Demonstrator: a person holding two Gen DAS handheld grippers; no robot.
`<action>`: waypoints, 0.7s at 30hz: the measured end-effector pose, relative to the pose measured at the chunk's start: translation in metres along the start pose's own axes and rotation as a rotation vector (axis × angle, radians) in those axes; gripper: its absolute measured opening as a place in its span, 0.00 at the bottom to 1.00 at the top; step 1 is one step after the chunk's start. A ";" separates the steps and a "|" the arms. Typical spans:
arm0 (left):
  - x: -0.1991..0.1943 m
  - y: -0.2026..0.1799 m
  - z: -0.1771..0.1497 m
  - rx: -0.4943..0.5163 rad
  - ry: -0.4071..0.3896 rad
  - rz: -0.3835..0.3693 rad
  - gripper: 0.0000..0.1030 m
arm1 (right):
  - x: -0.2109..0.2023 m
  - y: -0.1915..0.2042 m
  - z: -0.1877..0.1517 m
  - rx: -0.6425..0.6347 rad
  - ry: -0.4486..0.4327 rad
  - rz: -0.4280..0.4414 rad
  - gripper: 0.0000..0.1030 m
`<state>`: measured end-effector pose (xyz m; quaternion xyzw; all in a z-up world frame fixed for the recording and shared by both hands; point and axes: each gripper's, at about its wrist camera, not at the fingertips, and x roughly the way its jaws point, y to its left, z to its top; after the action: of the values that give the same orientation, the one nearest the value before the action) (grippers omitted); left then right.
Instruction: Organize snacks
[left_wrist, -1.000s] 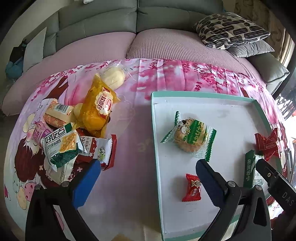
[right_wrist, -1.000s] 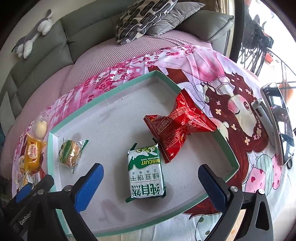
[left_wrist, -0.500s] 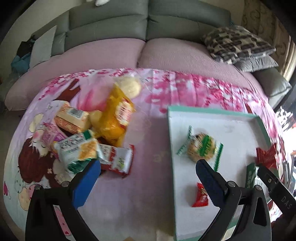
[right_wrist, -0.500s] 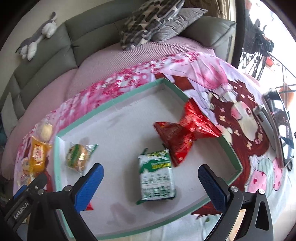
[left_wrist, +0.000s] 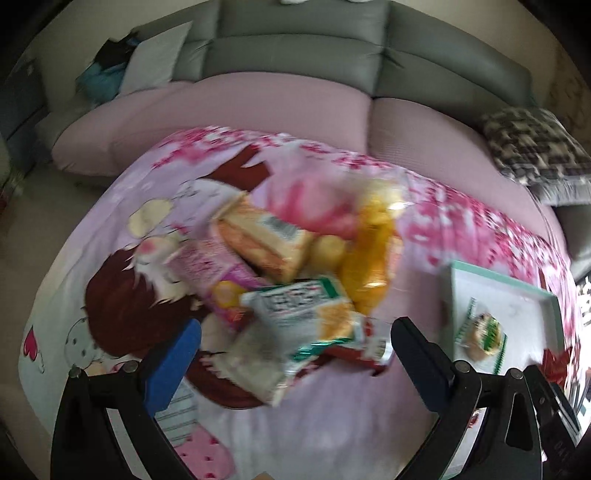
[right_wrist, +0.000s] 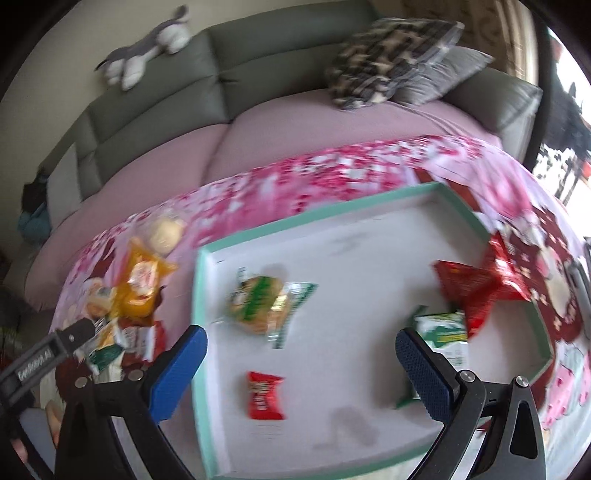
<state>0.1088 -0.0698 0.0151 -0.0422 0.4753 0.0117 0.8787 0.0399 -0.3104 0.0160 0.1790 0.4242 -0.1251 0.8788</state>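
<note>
Now, left wrist view: your left gripper (left_wrist: 295, 350) has its jaws spread wide and empty, hanging just above the snack pile (left_wrist: 291, 280) on the pink printed cloth (left_wrist: 110, 258). The green-and-white cracker pack (left_wrist: 303, 310) sits dead ahead between the blue pads, on top of the heap, long axis running roughly left-right across the jaw opening, tilted down to the right. Behind it are the sandwich-cake pack (left_wrist: 262, 240) and the orange-yellow bag (left_wrist: 373, 254); a red-and-white pack (left_wrist: 373, 343) pokes out at its right end. Frame is blurred, so labels can't be read. The tray (left_wrist: 554, 306) shows at far right, well apart from the pile.

Right wrist view: your right gripper (right_wrist: 295, 365) is also wide open, holding nothing, over the tray (right_wrist: 199, 295). Inside lie a round green-wrapped biscuit (right_wrist: 262, 302), a small red candy pack (right_wrist: 266, 395), a green biscuit pack (right_wrist: 443, 332) by the right pad and a red bag (right_wrist: 476, 288) against the far-right wall. The pile sits left of the tray, outside it.

Judgement: left hand is clearly nearer the pile, so it takes the next pick; likely target is the top cracker pack, and you'd want to close across its short side.
</note>
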 end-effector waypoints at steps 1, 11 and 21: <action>0.000 0.007 0.001 -0.015 0.002 0.002 0.99 | 0.001 0.006 0.000 -0.011 0.000 0.007 1.00; 0.007 0.058 0.005 -0.120 0.019 -0.005 0.99 | 0.012 0.066 -0.003 -0.121 -0.001 0.111 1.00; 0.021 0.071 0.005 -0.152 0.059 -0.028 0.99 | 0.023 0.115 -0.016 -0.239 0.030 0.182 1.00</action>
<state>0.1206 0.0009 -0.0043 -0.1160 0.4981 0.0340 0.8586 0.0858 -0.2016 0.0126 0.1124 0.4312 0.0091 0.8952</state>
